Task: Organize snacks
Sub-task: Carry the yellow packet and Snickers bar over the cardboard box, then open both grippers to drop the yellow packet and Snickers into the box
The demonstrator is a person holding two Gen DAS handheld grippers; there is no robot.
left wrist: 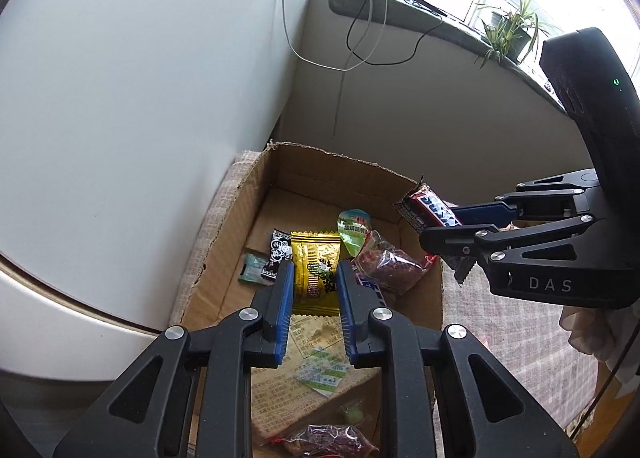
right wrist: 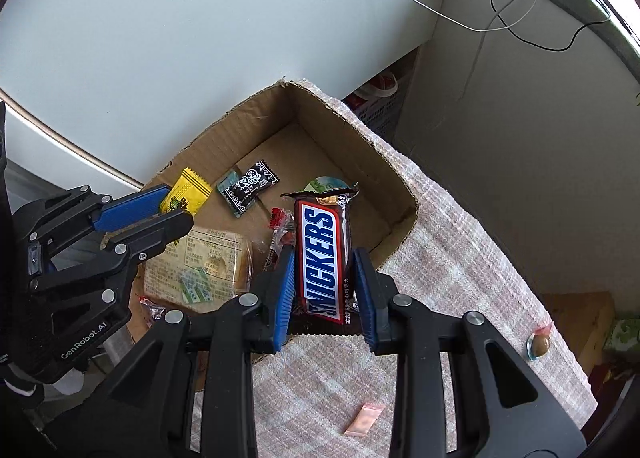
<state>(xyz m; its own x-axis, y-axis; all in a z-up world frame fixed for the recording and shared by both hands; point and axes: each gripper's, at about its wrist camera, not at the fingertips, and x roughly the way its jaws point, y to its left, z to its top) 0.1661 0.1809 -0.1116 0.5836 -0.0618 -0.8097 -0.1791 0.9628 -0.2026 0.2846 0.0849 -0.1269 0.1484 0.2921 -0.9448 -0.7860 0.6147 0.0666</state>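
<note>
Both grippers over the cardboard box (right wrist: 224, 134), each carrying a snack

Left gripper (left wrist: 314, 278): fingers narrow, clamped on a yellow foil packet (left wrist: 314, 270), held above the box interior. Right wrist view shows the same packet (right wrist: 188, 194) sticking out past the blue pads

Right gripper (right wrist: 324, 278): fingers narrow, gripping a Snickers bar (right wrist: 324, 254) across its width, bar pointing forward along the fingers, hanging over the box's near right wall. In the left wrist view the bar (left wrist: 430, 208) sits above the box's right edge

Box sits on a checked pinkish cloth (right wrist: 460, 258), against a white wall. Inside on the bottom: black-and-white candy (right wrist: 250, 182) with a teal wrapper just beside it, a clear-wrapped pastry with printed label (right wrist: 208, 262), a green-lidded jelly cup (left wrist: 354, 228), a clear bag of reddish-brown stuff (left wrist: 388, 262)

Outside the box on the cloth: small pink sachet (right wrist: 364, 420) near the right gripper, and a round wrapped candy (right wrist: 538, 344) well apart to the right
</note>
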